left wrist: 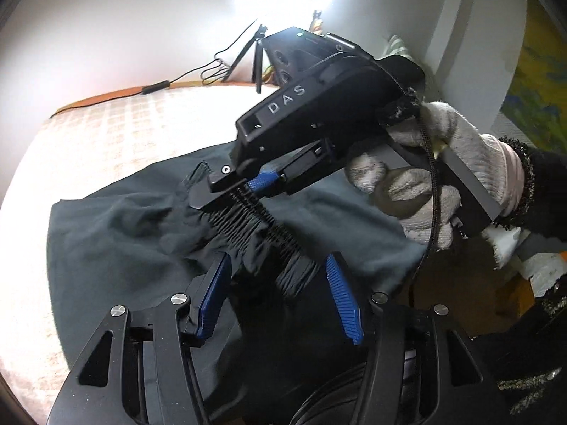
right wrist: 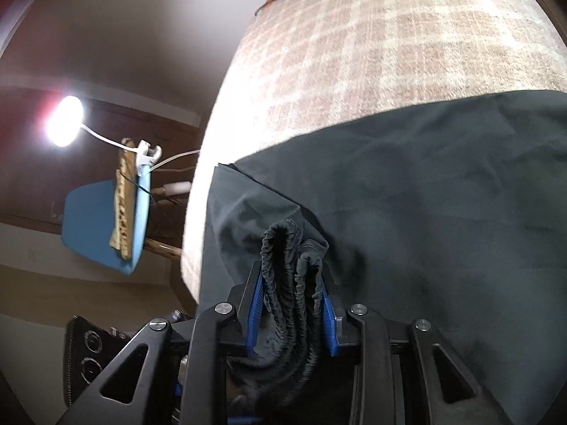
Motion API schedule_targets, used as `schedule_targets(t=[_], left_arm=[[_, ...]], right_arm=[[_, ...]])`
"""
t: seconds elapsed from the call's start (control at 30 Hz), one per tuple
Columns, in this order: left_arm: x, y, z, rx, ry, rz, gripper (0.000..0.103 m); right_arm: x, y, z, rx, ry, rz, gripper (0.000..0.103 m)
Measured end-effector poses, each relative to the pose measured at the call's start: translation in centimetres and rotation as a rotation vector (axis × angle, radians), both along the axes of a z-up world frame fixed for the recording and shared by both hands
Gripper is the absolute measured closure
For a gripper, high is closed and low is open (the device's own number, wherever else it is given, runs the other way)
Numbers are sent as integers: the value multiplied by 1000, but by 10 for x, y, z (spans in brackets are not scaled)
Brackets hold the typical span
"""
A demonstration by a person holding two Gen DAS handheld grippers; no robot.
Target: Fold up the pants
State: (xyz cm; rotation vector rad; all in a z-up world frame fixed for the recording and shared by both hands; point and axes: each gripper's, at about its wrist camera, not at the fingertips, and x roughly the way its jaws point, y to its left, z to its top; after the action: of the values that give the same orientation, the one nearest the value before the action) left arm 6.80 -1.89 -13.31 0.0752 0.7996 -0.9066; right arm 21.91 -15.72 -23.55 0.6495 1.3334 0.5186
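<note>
Dark green-black pants (left wrist: pixel 117 237) lie spread on a checked beige bedspread (left wrist: pixel 106 131), and they also show in the right wrist view (right wrist: pixel 443 194). Their gathered elastic waistband (left wrist: pixel 262 233) runs between both grippers. My right gripper (left wrist: pixel 244 186), held by a gloved hand (left wrist: pixel 443 177), is shut on the waistband; in its own view (right wrist: pixel 292 276) the bunched waistband (right wrist: pixel 283 283) fills the space between the blue pads. My left gripper (left wrist: pixel 276 265) is open, with its blue pads (left wrist: pixel 340 294) either side of the waistband without clamping it.
The bed's edge (right wrist: pixel 198 212) drops off to the left in the right wrist view. A blue chair (right wrist: pixel 102 223) with a clamped lamp (right wrist: pixel 65 120) stands beyond it. A tripod (left wrist: pixel 255 56) and cables (left wrist: pixel 198 71) stand at the far bed edge by the wall.
</note>
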Motion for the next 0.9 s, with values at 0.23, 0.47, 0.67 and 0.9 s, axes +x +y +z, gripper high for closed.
schedule_targets(t=[0.23,0.47,0.67,0.9], left_arm=[[4,-20,-11,-2,16,-56,75],[10,-23,-11,-5,44,-42,76],[6,13,4,9,7,69,75],[12,70,18,-11,-31,293,75]], right_arm=[[-20,-18,0,3,28,-2,36],[-18,-10,-4,-34,8,-7,59],[-22,3,6,-119,-77,51,86],[-28,-24,43,-166,-177,70,87]])
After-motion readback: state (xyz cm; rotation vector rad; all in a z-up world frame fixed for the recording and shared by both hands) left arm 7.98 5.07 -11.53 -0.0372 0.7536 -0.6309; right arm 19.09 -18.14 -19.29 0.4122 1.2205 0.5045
